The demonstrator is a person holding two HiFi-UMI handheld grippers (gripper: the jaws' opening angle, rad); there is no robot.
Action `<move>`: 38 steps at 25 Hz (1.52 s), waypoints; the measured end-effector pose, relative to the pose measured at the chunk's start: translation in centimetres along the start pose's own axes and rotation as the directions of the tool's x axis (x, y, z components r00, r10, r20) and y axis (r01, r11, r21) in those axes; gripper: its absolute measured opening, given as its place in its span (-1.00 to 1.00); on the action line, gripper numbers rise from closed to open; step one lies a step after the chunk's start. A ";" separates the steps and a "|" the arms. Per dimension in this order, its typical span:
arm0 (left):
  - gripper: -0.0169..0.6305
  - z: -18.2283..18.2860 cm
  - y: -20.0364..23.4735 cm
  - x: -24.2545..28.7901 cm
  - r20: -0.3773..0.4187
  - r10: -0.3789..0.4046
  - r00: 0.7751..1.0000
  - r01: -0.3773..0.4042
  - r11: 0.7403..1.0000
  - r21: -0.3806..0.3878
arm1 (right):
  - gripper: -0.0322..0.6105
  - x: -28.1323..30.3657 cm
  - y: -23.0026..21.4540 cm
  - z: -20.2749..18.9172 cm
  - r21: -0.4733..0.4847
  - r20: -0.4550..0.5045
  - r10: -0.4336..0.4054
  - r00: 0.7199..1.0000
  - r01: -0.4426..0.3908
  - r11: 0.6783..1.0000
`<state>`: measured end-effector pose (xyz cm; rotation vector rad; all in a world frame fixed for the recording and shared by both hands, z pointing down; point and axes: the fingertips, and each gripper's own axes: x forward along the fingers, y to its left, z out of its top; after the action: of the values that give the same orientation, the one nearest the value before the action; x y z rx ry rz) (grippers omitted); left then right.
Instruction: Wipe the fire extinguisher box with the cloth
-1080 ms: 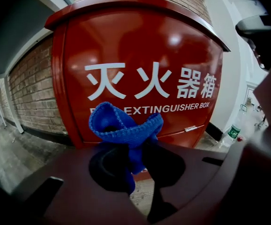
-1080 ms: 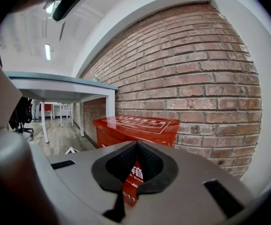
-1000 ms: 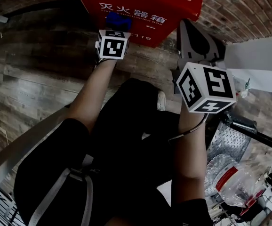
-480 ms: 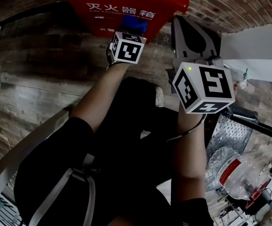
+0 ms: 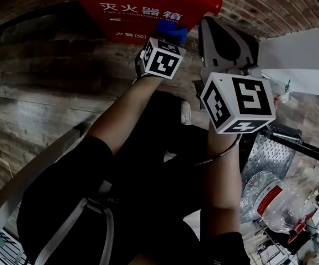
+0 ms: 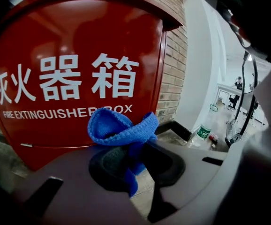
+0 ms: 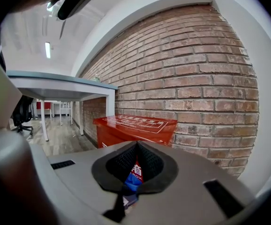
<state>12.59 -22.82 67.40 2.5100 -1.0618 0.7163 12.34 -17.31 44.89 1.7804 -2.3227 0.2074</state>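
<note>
The red fire extinguisher box [image 5: 143,4] stands against the brick wall, with white lettering across its front [image 6: 70,78]. My left gripper [image 5: 168,37] is shut on a bunched blue cloth [image 6: 124,128] and holds it against the lower right of the box front. The cloth [image 5: 171,32] shows just above the left marker cube. My right gripper [image 5: 226,40] hangs to the right of the box, off its surface, jaws together with nothing in them. Through the right gripper [image 7: 136,165], the box [image 7: 135,125] and a bit of blue show in the thin slit.
A brick wall [image 7: 196,78] runs behind the box. A white table [image 7: 65,86] stands further along it on the wooden floor [image 5: 49,70]. A green-labelled bottle [image 6: 202,131] sits on the floor to the right. A clear plastic bottle [image 5: 278,208] and metal mesh [image 5: 270,167] lie by my right arm.
My left gripper has slid to the right along the lower front of the box, carrying the cloth. The right gripper has stayed about where it was.
</note>
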 end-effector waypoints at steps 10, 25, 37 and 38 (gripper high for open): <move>-0.71 -2.4 -2.0 3.2 -0.066 -0.091 0.994 0.092 0.996 0.018 | -0.85 -1.3 -2.0 -0.3 0.016 -0.011 -0.053 0.999 0.053 0.998; -0.71 -7.2 9.9 0.9 -0.144 0.030 0.989 -0.056 0.982 -0.181 | -0.85 -1.0 -1.6 -0.7 0.026 -0.022 -0.055 0.998 0.056 0.998; -0.71 -9.2 24.0 -5.4 -0.170 0.262 0.950 -0.299 0.920 -0.254 | -0.85 1.4 1.5 -1.0 0.000 -0.044 0.030 0.999 -0.030 1.000; -0.71 -9.4 24.6 -5.6 -0.172 0.275 0.946 -0.313 0.915 -0.255 | -0.85 1.4 1.6 -1.0 0.000 -0.045 0.034 0.998 -0.034 0.999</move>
<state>-11.84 -31.70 74.33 2.0579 -1.4030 0.7424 10.53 -17.98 46.24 1.7179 -2.3227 0.2493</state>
